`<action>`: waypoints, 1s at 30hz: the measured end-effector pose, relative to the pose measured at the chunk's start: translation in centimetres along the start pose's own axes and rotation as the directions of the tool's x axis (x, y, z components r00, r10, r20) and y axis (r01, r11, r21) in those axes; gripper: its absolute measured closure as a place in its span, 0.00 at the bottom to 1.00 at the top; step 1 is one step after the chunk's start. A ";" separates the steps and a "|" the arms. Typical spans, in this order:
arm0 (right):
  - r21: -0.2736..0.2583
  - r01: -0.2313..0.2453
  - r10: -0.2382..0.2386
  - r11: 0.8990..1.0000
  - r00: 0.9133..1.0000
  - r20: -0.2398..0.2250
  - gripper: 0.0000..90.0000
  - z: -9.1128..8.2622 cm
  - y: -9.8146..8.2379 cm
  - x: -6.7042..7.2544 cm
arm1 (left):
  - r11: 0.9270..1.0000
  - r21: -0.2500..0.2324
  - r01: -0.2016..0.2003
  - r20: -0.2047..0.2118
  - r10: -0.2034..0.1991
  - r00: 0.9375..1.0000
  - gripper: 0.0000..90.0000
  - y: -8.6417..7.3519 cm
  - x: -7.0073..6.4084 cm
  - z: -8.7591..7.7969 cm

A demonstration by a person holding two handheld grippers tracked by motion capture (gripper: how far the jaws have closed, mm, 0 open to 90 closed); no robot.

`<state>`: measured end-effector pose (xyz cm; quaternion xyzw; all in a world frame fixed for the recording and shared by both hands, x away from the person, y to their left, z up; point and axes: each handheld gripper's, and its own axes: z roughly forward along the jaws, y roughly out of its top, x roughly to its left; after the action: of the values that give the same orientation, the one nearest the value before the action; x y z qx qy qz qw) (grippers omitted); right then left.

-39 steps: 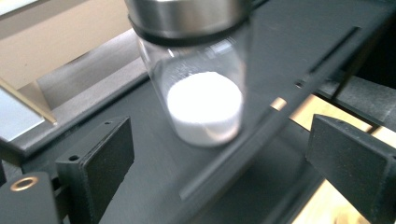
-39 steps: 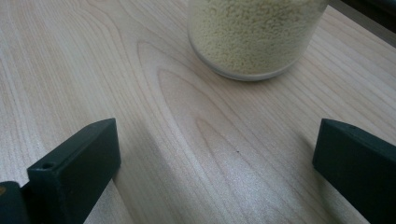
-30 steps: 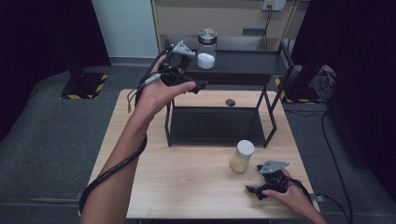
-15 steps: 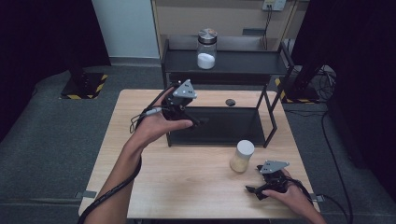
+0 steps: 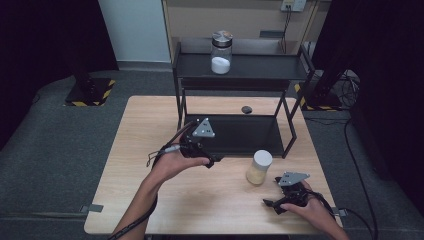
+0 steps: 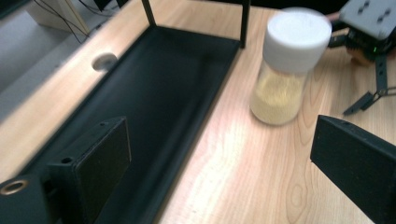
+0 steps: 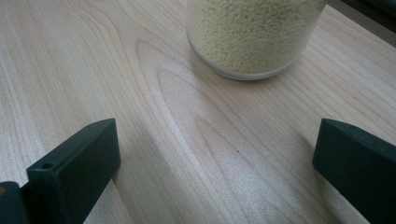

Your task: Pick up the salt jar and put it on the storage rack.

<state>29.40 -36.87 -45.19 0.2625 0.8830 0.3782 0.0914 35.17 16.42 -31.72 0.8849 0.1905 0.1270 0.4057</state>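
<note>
Now left tongs (image 5: 211, 162) spread, empty, beside rack (image 5: 235, 135); right tongs (image 5: 272, 206) spread, idle near jar (image 5: 259, 168) upright on desk (image 5: 145, 150). Could tip jar through off-centre approach.

Bare table (image 5: 150, 130) at frame left; black rack (image 5: 240, 135) at centre and yellow-grain jar (image 5: 259, 167) lower right block passage.

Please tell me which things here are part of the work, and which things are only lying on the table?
Part of the work:
- jar of yellow grains, white lid, standing on the table
- left gripper, open, empty
- right gripper, open, empty
- black shelf rack
- jar of white powder on its top shelf

Only lying about:
- small dark round thing behind the rack
</note>
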 end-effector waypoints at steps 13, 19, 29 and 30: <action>0.000 0.000 0.000 1.000 1.000 0.000 0.02 0.0 0.0 0.0 | 0.994 0.100 0.031 -0.009 -0.030 0.999 0.05 -4.5 -2.1 1.8; 0.000 0.000 0.000 1.000 1.000 -0.001 0.02 0.0 0.0 0.0 | 0.989 0.102 0.106 -0.040 -0.102 0.994 0.06 -7.8 -2.4 0.7; 0.000 0.000 0.000 1.000 1.000 0.000 0.02 0.0 0.0 0.0 | 0.954 0.130 0.270 -0.176 -0.246 0.953 0.07 -12.2 -2.5 -0.9; 0.000 -0.001 0.001 1.000 1.000 0.000 0.02 0.0 0.0 0.0 | 0.948 0.125 0.293 -0.200 -0.265 0.943 0.06 -12.5 -2.5 -0.9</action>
<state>29.38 -36.85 -45.18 0.2629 0.8830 0.3780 0.0914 29.68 23.43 -40.87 0.8623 0.3593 0.1330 0.3313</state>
